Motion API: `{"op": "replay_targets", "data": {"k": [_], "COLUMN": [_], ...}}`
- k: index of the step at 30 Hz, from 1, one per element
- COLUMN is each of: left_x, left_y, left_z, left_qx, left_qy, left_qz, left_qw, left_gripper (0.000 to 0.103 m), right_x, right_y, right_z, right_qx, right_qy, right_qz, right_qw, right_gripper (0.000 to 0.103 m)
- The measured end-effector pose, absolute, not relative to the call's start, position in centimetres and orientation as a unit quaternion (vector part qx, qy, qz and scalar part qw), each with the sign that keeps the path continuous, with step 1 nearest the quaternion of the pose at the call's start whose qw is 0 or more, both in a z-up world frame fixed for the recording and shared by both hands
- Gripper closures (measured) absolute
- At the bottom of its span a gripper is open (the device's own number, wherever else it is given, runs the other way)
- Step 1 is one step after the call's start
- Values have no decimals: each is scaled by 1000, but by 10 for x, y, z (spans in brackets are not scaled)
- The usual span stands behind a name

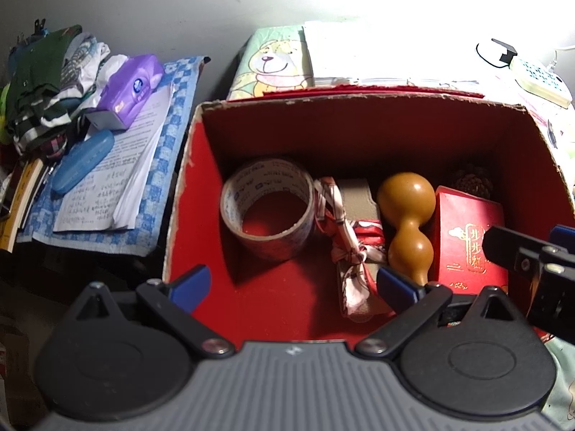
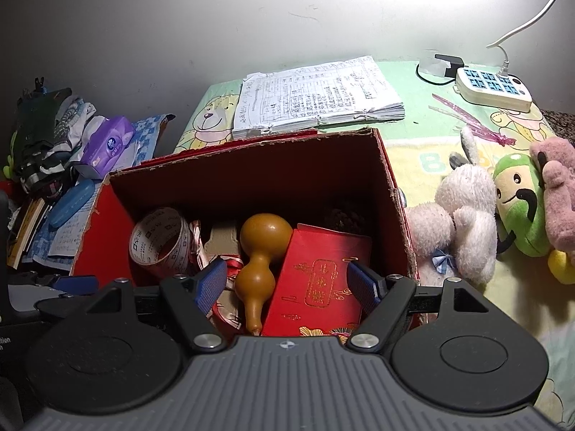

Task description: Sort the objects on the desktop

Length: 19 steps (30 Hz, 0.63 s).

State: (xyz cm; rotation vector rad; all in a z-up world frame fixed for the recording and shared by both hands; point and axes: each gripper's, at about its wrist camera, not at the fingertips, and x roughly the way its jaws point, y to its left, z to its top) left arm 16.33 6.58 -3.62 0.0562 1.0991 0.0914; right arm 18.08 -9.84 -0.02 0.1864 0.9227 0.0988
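A red cardboard box (image 1: 359, 122) (image 2: 251, 165) stands open on the desk. Inside lie a tape roll (image 1: 267, 208) (image 2: 161, 242), a brown gourd (image 1: 408, 219) (image 2: 260, 258), a red envelope packet (image 1: 467, 237) (image 2: 323, 280), a ribbon-tied bundle (image 1: 352, 251) and a pine cone (image 1: 472, 179). My left gripper (image 1: 294, 287) is open and empty above the box's near side. My right gripper (image 2: 287, 280) is open and empty over the gourd and red packet; it also shows at the right edge of the left wrist view (image 1: 532, 262).
Behind the box lies a stack of handwritten papers (image 2: 316, 97) on a bear-print cloth (image 2: 212, 118). A power strip (image 2: 492, 88) sits at the back right. Plush toys (image 2: 467, 215) lie right of the box. On the left are a purple tissue pack (image 1: 133, 89), blue case (image 1: 82, 165), papers and clothes.
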Motion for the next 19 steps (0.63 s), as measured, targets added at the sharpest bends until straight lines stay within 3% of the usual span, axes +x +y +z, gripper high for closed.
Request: {"op": "replay_targets", "data": {"k": [19], "left_x": [166], "left_y": [69], "left_z": [-41], "left_qx": [17], "left_qy": [524], "left_qz": [37], "left_qw": [851], "left_gripper": [5], "right_x": [185], "right_y": [-98], "right_z": [-2], "right_qx": [93], "right_qy": [441], "right_qz": [56], "right_qw": [891], "right_gripper": [27]}}
